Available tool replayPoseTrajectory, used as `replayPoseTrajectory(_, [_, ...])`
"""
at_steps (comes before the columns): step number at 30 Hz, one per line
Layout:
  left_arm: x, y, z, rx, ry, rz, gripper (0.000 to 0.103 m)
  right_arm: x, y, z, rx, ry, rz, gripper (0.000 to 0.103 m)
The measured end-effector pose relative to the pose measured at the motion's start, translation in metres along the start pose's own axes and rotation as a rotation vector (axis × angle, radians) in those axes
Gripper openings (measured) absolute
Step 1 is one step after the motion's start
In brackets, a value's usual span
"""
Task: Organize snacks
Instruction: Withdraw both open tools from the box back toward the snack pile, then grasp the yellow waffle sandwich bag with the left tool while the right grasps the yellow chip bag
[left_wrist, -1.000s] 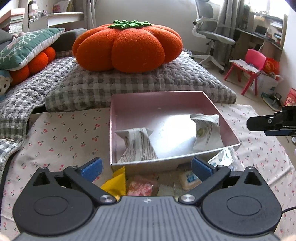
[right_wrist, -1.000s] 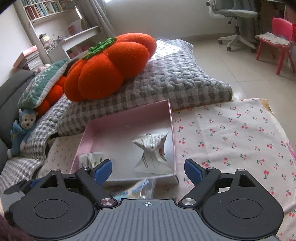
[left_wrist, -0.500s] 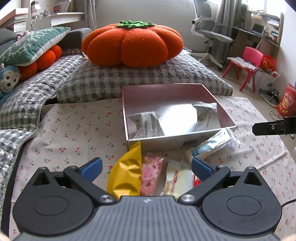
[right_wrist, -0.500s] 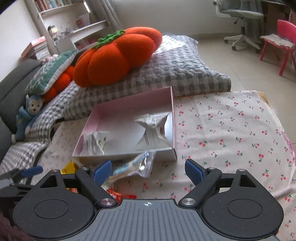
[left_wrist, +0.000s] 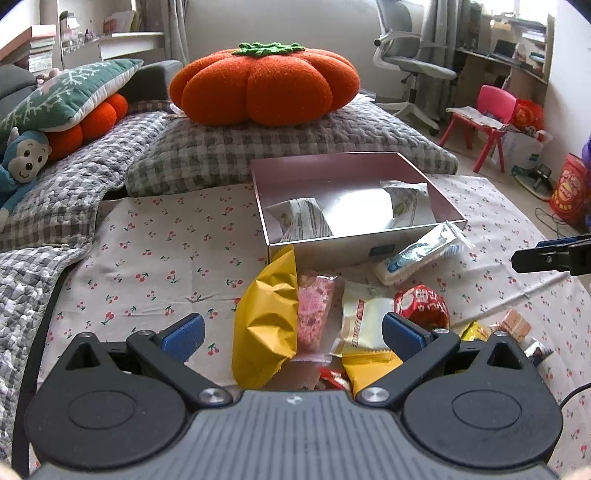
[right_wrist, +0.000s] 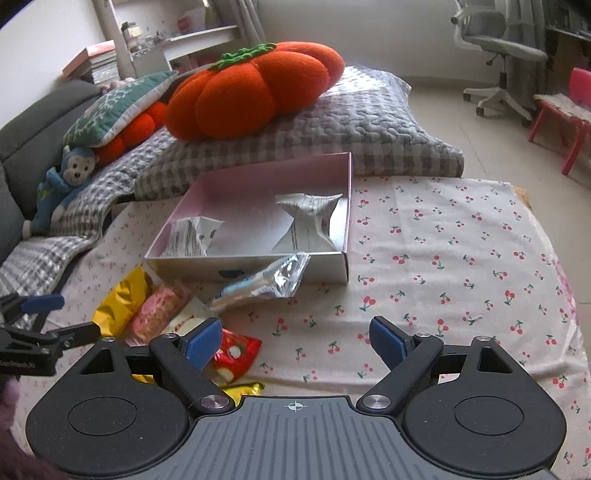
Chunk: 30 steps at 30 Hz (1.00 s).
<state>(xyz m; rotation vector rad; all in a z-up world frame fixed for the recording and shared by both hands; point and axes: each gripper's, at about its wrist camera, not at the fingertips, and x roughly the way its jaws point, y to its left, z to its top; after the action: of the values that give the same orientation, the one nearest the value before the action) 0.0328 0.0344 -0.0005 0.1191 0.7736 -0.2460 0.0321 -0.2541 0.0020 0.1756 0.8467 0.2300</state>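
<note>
Left wrist view: open left claw over yellow packet

Two matching hand-held tools: left gripper and right gripper, each built of matte black plastic with a grey ribbed centre plate marked by a small crosshair emblem. Round black discs to either side, angular black link arms pinned by silver screws, and blue pads capping the fingers. Seen side-on from the other camera as slim black bars tipped with blue, with small white lettering on the left one's body.
</note>
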Motion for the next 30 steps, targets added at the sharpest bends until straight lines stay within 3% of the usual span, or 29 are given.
replayPoseTrajectory(11, [-0.003, 0.005, -0.031, 0.028, -0.005, -0.055, 0.103, -0.014, -0.007, -0.031, -0.137, -0.024, -0.013, 0.094])
replayPoseTrajectory(20, [-0.004, -0.003, -0.044, 0.009, 0.029, -0.149, 0.102, -0.011, -0.008, -0.048, -0.192, 0.01, -0.027, 0.095])
replayPoseTrajectory(30, [-0.002, -0.016, -0.053, 0.012, 0.072, -0.241, 0.101, -0.003, 0.009, -0.062, -0.259, 0.06, 0.025, 0.095])
